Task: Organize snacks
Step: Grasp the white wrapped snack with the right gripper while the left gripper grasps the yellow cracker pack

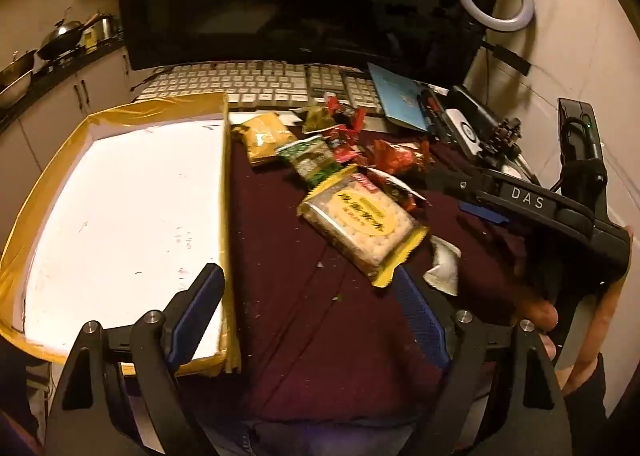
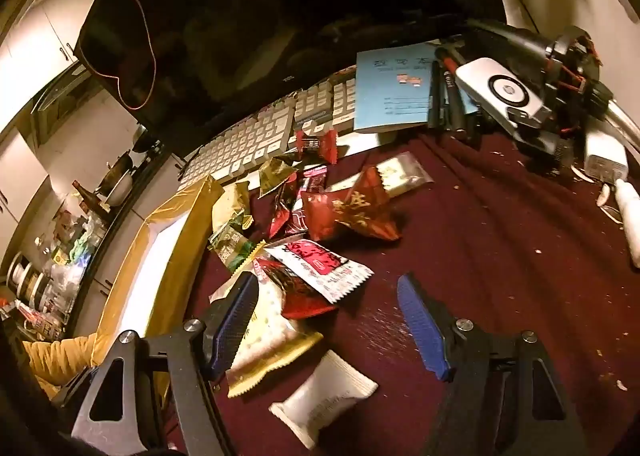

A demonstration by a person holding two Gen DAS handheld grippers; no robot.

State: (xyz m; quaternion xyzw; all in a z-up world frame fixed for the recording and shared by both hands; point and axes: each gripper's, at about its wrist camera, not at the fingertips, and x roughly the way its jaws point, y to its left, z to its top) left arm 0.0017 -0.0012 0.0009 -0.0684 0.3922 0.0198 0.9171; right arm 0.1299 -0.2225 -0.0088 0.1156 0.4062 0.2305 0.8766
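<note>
My left gripper (image 1: 308, 288) was spread wide and held nothing. Its left finger (image 1: 200, 308) hung over the right wall of the box, and its right finger (image 1: 420, 308) sat just beside the yellow corner of the cracker pack (image 1: 360, 224). Between the fingers there was bare dark red cloth (image 1: 304, 336), with lots of room in the lower middle of the frame.

My right gripper (image 2: 324, 308) was spread wide too, and nothing was pinched in it. Its left finger (image 2: 236, 320) lay over the cracker pack (image 2: 272, 340). Its right finger (image 2: 420, 324) stood over open cloth (image 2: 500, 256). The right side of that frame was mostly open cloth with crumbs on it.

The box (image 1: 226, 176) filled the left side of the left view. It was white inside with yellow tape on the rim, and no snack was in it.

The snacks were all on the cloth, in a heap just right of the box. There was a yellow bag (image 1: 262, 136), a green pack (image 1: 312, 160), a red bag (image 2: 356, 212), a red and white pack (image 2: 320, 268) and a small white pack (image 2: 324, 396). A keyboard (image 1: 248, 82) closed off the top edge behind the heap, and a blue booklet (image 2: 394, 96) lay at the upper right.
</note>
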